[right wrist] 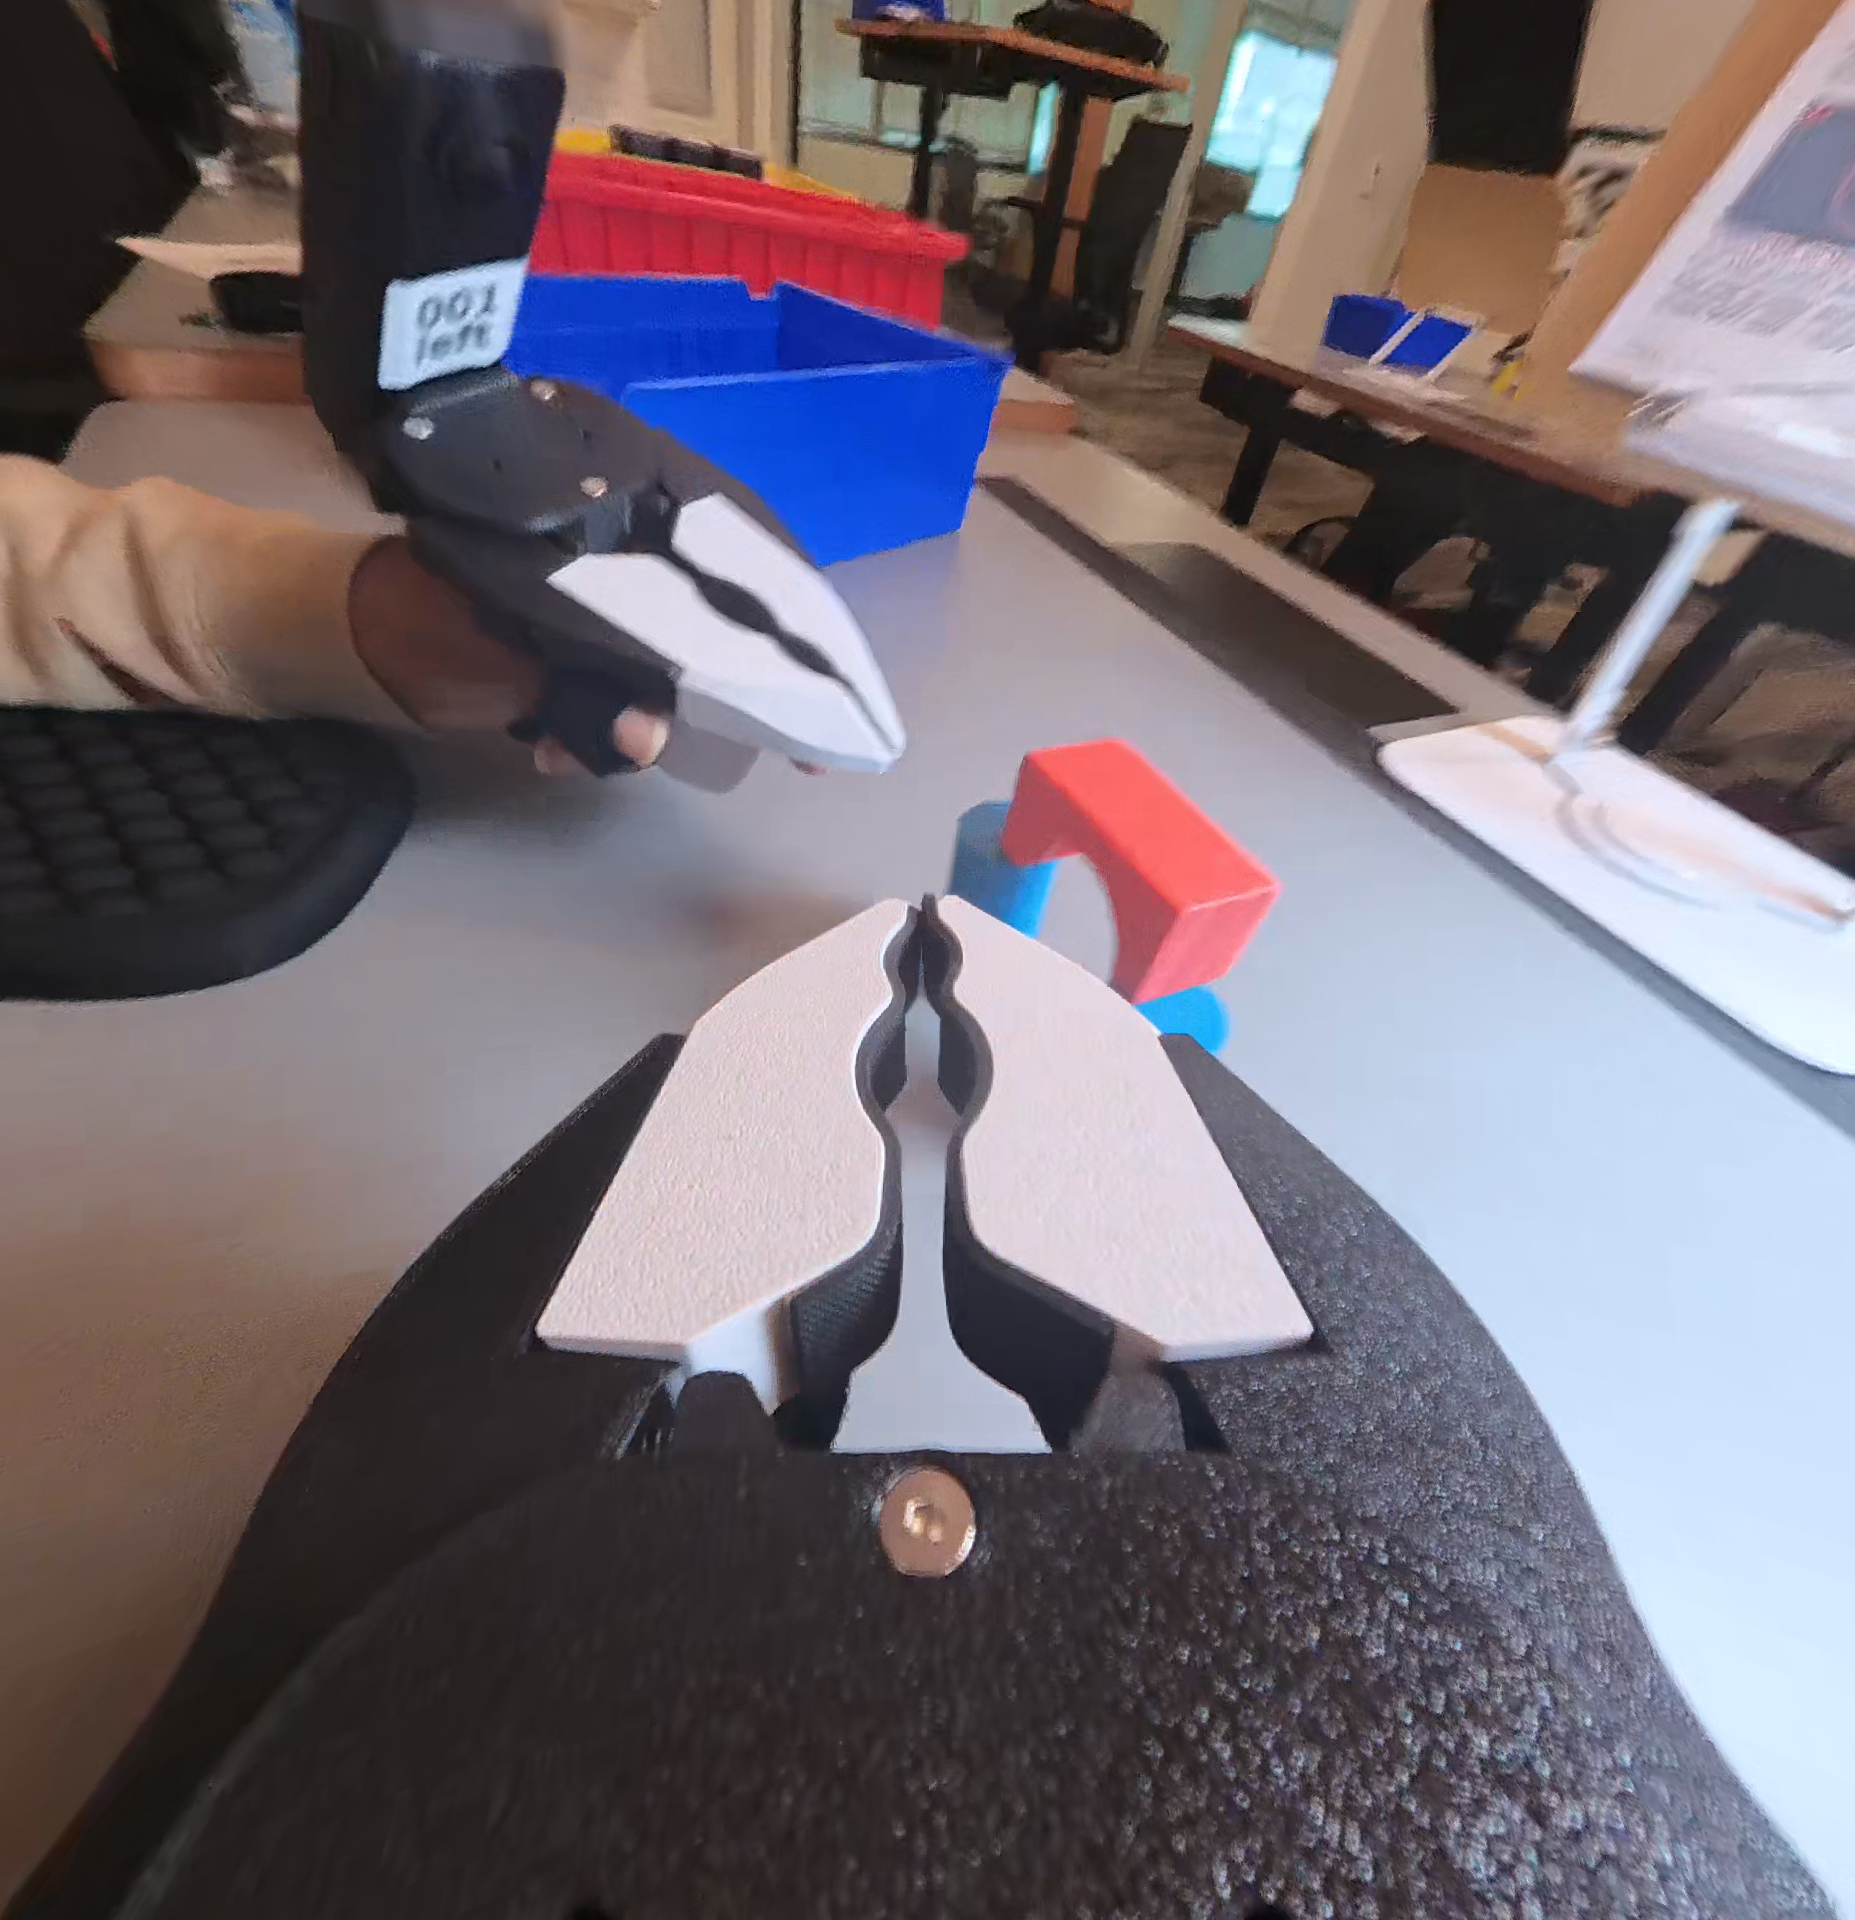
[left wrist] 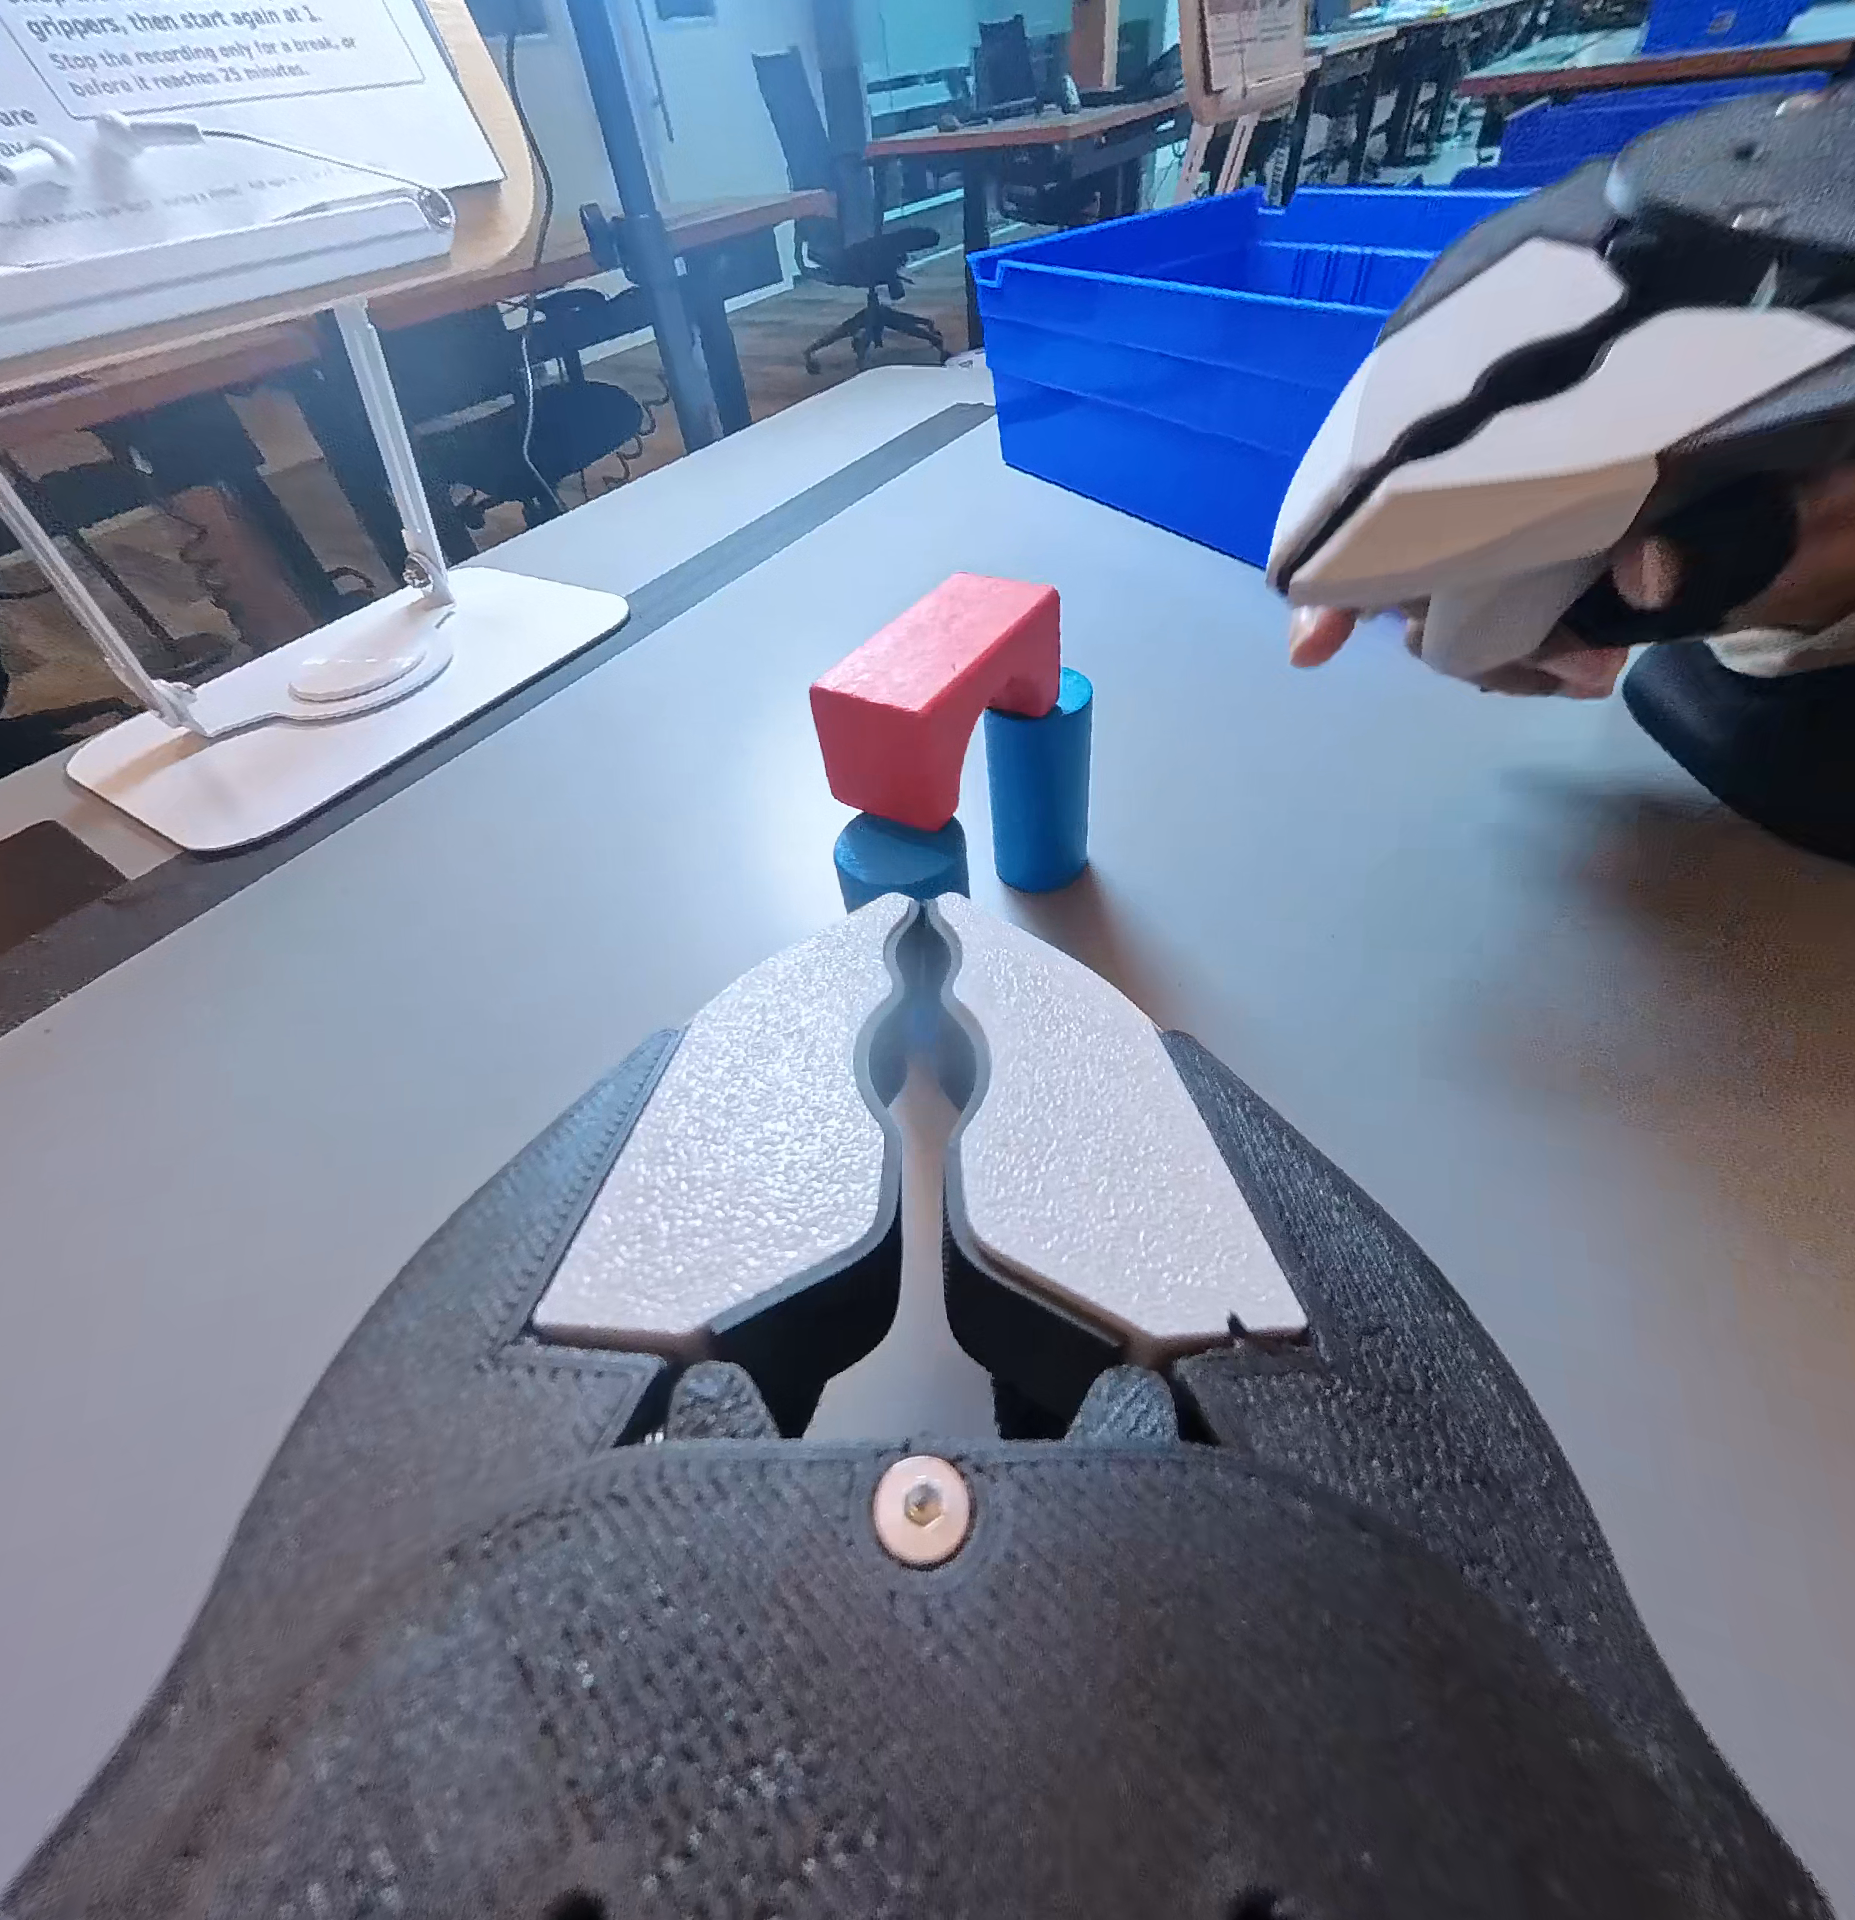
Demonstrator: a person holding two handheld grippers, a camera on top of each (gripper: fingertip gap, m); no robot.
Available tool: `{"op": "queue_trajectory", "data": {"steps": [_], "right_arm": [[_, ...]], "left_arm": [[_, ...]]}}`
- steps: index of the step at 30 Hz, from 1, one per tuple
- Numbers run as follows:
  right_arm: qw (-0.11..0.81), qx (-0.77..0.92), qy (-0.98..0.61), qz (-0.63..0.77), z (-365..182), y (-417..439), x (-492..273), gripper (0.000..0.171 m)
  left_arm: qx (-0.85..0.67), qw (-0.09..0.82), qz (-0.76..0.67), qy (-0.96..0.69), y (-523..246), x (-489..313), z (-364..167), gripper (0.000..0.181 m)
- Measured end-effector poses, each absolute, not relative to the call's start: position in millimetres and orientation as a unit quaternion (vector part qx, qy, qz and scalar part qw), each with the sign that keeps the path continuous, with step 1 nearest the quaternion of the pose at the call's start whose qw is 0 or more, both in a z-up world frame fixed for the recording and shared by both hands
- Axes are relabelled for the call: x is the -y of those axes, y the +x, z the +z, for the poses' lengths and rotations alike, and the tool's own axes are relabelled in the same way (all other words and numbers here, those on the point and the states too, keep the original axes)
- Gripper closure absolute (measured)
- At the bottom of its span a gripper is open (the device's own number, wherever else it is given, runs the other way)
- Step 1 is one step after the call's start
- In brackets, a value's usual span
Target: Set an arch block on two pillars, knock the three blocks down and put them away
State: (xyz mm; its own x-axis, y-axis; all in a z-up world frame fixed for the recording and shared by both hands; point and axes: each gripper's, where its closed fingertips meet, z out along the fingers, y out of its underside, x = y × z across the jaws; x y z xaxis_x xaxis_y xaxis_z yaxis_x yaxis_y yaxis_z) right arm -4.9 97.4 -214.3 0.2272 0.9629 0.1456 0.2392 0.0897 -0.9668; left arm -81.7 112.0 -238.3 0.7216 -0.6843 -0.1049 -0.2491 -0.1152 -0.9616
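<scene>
A red arch block [left wrist: 933,686] sits crooked across two blue cylinder pillars in the middle of the grey table. The farther pillar [left wrist: 1039,795] stands upright. The nearer pillar [left wrist: 897,862] looks tipped towards my left gripper [left wrist: 921,906], which is shut and empty with its tips just in front of that pillar. My right gripper [right wrist: 923,902] is shut and empty, close to the arch [right wrist: 1141,862] and partly hiding the pillars [right wrist: 996,868]. It also shows in the left wrist view [left wrist: 1278,582], raised to the right of the blocks. The left gripper also shows in the right wrist view [right wrist: 887,753].
A blue bin [left wrist: 1162,343] stands on the table behind the blocks. A white stand [left wrist: 351,707] with a sheet holder is at the left. A black mat [right wrist: 144,831] lies under the person's arm. A red bin [right wrist: 736,229] sits farther back. The grippers' ends are close to 9 cm from one another. The left tips stand about 5 cm off the red arch block [left wrist: 933,686]. It turns up in the right wrist view [right wrist: 1061,766] as well.
</scene>
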Motion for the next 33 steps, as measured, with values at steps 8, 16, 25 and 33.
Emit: {"op": "queue_trajectory", "data": {"steps": [8, 16, 25, 33], "right_arm": [[0.482, 0.576, -0.568, 0.336, -248, -19, -74, 0.171], [0.496, 0.569, -0.573, 0.321, -247, -18, -78, 0.171], [0.498, 0.565, -0.579, 0.311, -249, -18, -82, 0.171], [0.487, 0.565, -0.6, 0.289, -256, -30, -80, 0.171]], "left_arm": [[-0.324, 0.58, -0.185, -0.724, -83, -112, -239, 0.181], [-0.325, 0.592, -0.181, -0.715, -83, -110, -231, 0.181], [-0.318, 0.593, -0.189, -0.715, -85, -111, -232, 0.181], [-0.303, 0.597, -0.178, -0.722, -90, -117, -233, 0.181]]}}
